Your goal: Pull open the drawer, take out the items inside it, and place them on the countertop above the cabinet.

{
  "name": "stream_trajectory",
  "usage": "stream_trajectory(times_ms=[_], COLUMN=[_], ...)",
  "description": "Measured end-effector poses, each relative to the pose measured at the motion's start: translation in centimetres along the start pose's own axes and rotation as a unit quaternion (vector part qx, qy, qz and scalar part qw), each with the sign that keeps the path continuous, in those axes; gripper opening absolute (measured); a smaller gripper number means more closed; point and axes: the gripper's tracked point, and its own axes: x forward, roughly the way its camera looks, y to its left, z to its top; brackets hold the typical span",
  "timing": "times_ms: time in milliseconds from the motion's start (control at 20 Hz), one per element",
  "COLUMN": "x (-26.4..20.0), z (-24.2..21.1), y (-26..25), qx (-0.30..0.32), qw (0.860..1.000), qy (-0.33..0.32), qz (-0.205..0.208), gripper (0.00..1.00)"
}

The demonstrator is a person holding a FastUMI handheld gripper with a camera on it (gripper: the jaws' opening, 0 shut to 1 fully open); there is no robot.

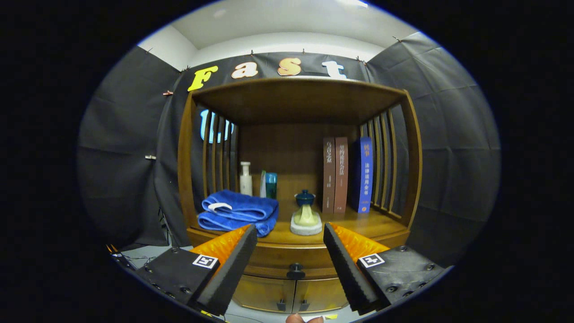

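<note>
A wooden cabinet stands ahead with a shut drawer point(291, 258) under its countertop point(358, 226). The drawer's dark round knob point(295, 271) sits between my two fingers, a short way beyond them. My gripper point(290, 233) is open, with nothing between its fingers. On the countertop rest a folded blue towel point(237, 211) at the left and a pale brush with a dark blue top point(306, 214) in the middle. What lies inside the drawer is hidden.
At the back of the shelf stand a white bottle point(245, 178), a teal container point(271, 185) and three upright books point(347, 175). Slatted wooden sides and a top board enclose the shelf. Two lower cabinet doors point(291, 294) sit under the drawer. A fingertip point(296, 319) shows below.
</note>
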Motion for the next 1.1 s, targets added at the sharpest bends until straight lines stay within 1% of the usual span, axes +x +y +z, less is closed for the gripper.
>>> stream_trajectory(times_ms=[250, 500, 700, 1100], x=[-1.9, -3.6, -4.6, -4.9], z=[7.2, 12.8, 14.4, 14.7], y=[-1.8, -2.1, -1.7, -1.4], qx=[0.008, 0.008, 0.028, 0.026], qw=[1.0, 1.0, 0.999, 0.999], qy=[-0.006, -0.017, -0.025, -0.021], qz=[-0.016, -0.013, -0.008, -0.002], gripper=[0.98, 0.98, 0.98, 0.97])
